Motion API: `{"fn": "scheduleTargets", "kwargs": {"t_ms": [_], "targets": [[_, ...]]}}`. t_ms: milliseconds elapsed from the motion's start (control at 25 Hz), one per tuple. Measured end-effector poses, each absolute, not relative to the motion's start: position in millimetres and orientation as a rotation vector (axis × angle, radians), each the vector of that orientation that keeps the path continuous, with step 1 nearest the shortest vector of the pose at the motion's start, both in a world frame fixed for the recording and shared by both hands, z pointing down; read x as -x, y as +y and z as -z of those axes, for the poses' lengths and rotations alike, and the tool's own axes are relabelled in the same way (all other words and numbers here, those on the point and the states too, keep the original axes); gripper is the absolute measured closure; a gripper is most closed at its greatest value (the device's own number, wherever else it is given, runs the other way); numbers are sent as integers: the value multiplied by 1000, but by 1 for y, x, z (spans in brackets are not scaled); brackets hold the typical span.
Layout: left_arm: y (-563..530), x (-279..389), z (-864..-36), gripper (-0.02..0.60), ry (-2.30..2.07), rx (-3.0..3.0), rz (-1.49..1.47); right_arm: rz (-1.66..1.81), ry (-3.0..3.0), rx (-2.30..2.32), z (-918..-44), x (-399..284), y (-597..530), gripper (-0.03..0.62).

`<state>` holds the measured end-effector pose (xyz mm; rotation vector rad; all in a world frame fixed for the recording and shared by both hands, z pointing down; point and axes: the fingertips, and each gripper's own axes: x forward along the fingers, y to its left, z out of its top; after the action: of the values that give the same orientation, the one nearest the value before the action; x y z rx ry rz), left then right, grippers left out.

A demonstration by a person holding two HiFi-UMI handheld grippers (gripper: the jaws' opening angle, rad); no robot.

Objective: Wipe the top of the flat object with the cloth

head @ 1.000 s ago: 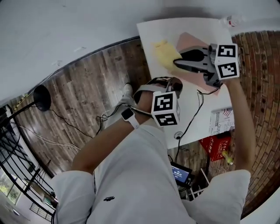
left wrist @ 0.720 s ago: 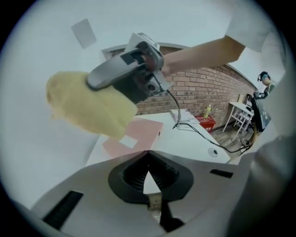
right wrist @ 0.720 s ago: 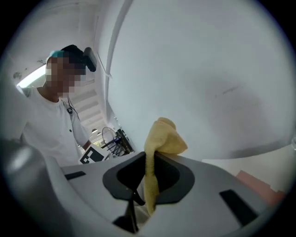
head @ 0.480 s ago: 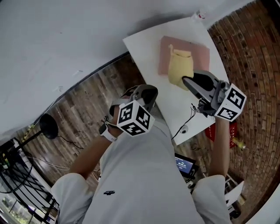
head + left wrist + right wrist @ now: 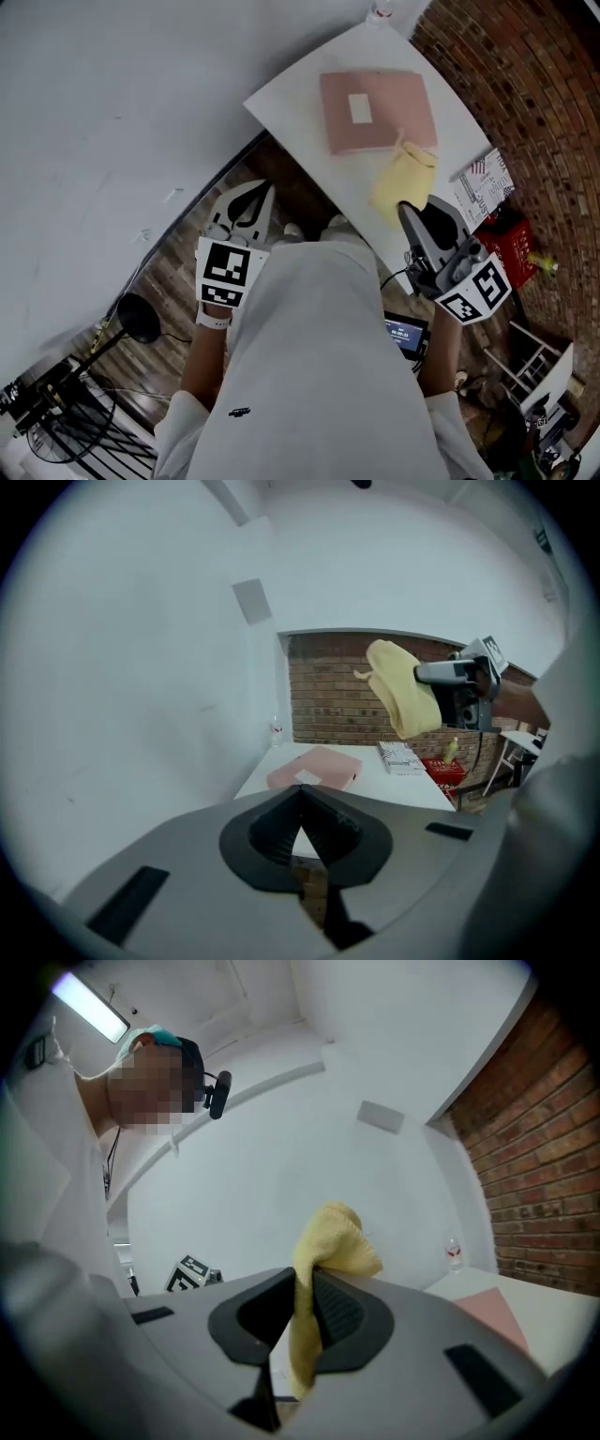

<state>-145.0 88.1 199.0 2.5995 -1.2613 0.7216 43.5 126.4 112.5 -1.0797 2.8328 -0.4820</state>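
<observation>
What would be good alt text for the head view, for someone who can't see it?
Seen from above, the right gripper clamps a yellow cloth near a pink flat object on a white table. The left gripper, shut and empty, is held over the wood floor.

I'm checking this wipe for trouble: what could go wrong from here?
1. The right gripper pinches only a fold of the cloth; it could slip out.
2. The cloth hangs in the air beside the pink pad, near the table edge; dropped, it may land on the floor.
</observation>
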Motion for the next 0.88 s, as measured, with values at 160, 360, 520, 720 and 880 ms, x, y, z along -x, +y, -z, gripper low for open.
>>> {"fn": "scheduleTargets", "kwargs": {"t_ms": [160, 360, 520, 720, 880], "targets": [[97, 165, -196, 565, -1323, -2582, -655, 401, 2791, 1227, -132, -46, 148, 540], [103, 173, -192, 565, -1337, -2570, -587, 447, 2685, 1339, -144, -56, 158, 540], [102, 173, -190, 565, -1337, -2567, -557, 455, 2669, 1376, -148, -56, 152, 540], [100, 167, -193, 565, -1298, -2579, -552, 460, 2649, 1389, -145, -53, 144, 540], [97, 163, -190, 565, -1285, -2589, -547, 470, 2656, 1396, -145, -53, 141, 539]]}}
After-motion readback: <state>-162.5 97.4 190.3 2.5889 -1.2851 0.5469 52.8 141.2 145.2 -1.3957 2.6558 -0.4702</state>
